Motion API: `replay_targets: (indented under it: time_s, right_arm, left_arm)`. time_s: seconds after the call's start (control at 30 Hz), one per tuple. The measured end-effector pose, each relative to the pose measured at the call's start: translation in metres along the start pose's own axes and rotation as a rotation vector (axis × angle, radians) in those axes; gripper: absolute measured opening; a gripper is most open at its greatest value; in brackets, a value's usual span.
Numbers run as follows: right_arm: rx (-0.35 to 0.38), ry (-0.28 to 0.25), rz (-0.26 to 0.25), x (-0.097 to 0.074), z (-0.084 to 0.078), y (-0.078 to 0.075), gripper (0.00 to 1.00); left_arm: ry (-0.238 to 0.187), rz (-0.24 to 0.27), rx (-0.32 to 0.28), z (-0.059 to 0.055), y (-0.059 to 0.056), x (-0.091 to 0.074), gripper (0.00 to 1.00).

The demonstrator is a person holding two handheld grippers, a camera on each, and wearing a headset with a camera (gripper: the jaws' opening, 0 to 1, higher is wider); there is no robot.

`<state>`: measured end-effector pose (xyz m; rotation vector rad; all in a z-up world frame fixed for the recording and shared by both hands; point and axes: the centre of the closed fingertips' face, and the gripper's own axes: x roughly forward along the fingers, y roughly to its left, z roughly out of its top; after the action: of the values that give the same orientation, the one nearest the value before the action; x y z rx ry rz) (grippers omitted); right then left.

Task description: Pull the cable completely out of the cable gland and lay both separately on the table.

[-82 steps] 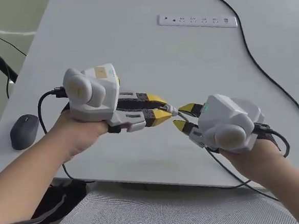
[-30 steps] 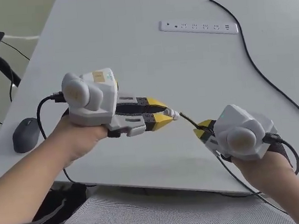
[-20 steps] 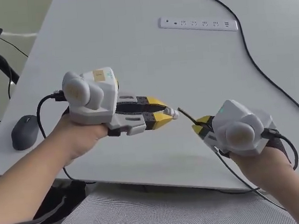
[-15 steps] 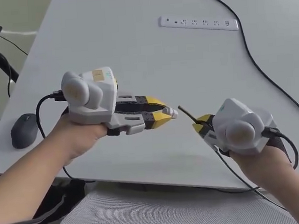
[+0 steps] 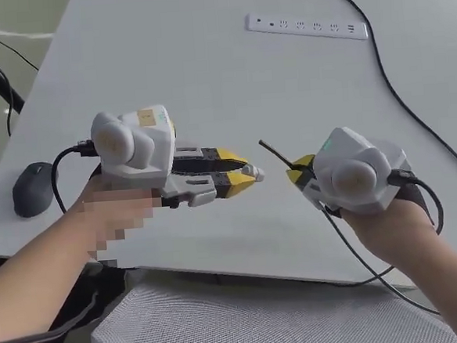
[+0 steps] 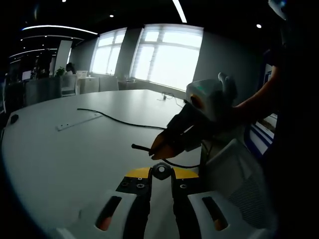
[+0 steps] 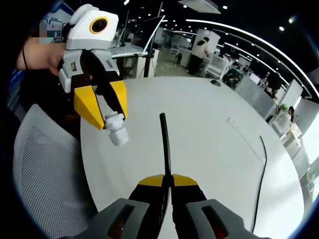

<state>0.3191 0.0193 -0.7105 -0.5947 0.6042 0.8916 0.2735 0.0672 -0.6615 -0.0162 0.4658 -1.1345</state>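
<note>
While held in the air above the near edge of the table (image 5: 206, 79), already separated: white cable gland (image 5: 255, 172) pinched at the tip of the left gripper (image 5: 247, 174), jaws closed on it; thin black cable (image 5: 273, 153) clamped between the pressed-together jaws of the right gripper (image 5: 297, 172). Free cable end fully outside the gland, clear gap between, neither touching the table. Further left, a dark mouse (image 5: 31, 191). At the far side, a white power strip (image 5: 306, 26), black cord (image 5: 400, 104) just beside.
</note>
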Motion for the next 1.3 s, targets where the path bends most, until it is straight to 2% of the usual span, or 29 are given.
replay_targets:
  time_s: [0.23, 0.3, 0.33, 0.53, 0.7, 0.9, 1.3]
  right_arm:
    - [-0.02, 0.007, -0.016, 0.016, 0.019, -0.005, 0.0]
    - [-0.031, 0.013, -0.012, 0.023, 0.023, -0.004, 0.0]
    - [-0.04, 0.018, -0.013, 0.025, 0.025, -0.004, 0.0]
    - [-0.06, 0.021, -0.02, 0.042, 0.042, -0.008, 0.0]
    - [-0.07, 0.023, -0.029, 0.063, 0.059, -0.011, 0.0]
    - [-0.1, 0.046, -0.027, 0.093, 0.072, -0.006, 0.0]
    - [-0.207, 0.081, 0.048, 0.148, 0.097, 0.016, 0.0]
  left_arm:
    - [-0.002, 0.006, -0.013, -0.009, 0.009, -0.006, 0.15]
    - [-0.001, 0.007, -0.001, -0.013, 0.012, -0.007, 0.15]
    - [0.008, 0.007, -0.007, -0.016, 0.013, -0.007, 0.15]
    - [0.005, 0.004, -0.02, -0.028, 0.022, -0.012, 0.15]
    - [0.006, 0.005, -0.031, -0.038, 0.031, -0.018, 0.15]
    - [0.003, 0.002, -0.044, -0.052, 0.041, -0.025, 0.15]
    - [0.003, 0.008, -0.091, -0.075, 0.066, -0.036, 0.15]
